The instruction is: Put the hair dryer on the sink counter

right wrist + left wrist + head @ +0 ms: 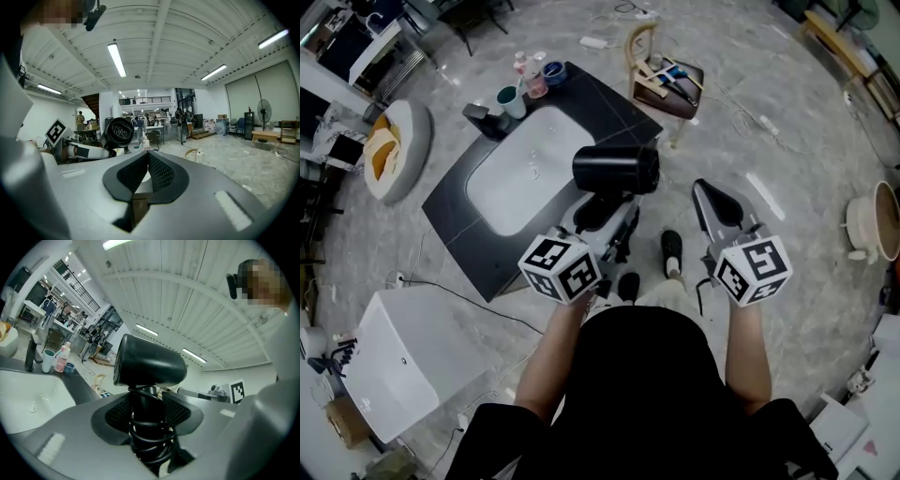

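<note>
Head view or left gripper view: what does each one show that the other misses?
Only the head view shows the person's shoes and the white box on the floor. Only the left gripper view shows ceiling lights and the cord coiled round the dryer's handle. Both show the black hair dryer, the sink and the cup.

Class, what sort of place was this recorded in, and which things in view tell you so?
Probably a big workshop or lab hall, not a real bathroom: the sink counter stands free on open floor, a ribbed ceiling carries strip lights, and a floor fan stands beyond.
</note>
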Demonstrator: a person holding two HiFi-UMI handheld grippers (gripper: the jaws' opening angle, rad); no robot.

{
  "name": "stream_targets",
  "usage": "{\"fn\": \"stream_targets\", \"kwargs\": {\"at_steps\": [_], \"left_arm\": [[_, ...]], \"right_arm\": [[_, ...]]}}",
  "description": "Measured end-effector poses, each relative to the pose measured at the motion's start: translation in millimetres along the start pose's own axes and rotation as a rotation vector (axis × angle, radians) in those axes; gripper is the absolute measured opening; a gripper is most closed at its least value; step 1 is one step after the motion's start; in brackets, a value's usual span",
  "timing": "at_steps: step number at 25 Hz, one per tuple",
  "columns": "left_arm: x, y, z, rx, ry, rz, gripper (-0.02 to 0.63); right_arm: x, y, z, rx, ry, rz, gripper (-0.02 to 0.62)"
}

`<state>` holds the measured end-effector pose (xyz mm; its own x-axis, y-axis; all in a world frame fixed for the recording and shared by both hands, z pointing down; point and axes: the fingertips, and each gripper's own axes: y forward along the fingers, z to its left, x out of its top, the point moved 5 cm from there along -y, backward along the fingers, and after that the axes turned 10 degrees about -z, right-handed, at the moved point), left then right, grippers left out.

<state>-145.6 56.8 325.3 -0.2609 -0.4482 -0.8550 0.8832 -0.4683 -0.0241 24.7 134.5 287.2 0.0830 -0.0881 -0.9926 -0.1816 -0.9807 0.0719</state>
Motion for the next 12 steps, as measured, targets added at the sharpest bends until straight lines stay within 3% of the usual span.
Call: {"fn": "stream_targets", "kwargs": {"at_steps": [12], "left_arm": [[14, 60, 28, 0.130, -0.036, -0.087, 0.192]], "right_arm": [[8, 75, -63, 0.165, -0.006, 0.019, 0.010]]}}
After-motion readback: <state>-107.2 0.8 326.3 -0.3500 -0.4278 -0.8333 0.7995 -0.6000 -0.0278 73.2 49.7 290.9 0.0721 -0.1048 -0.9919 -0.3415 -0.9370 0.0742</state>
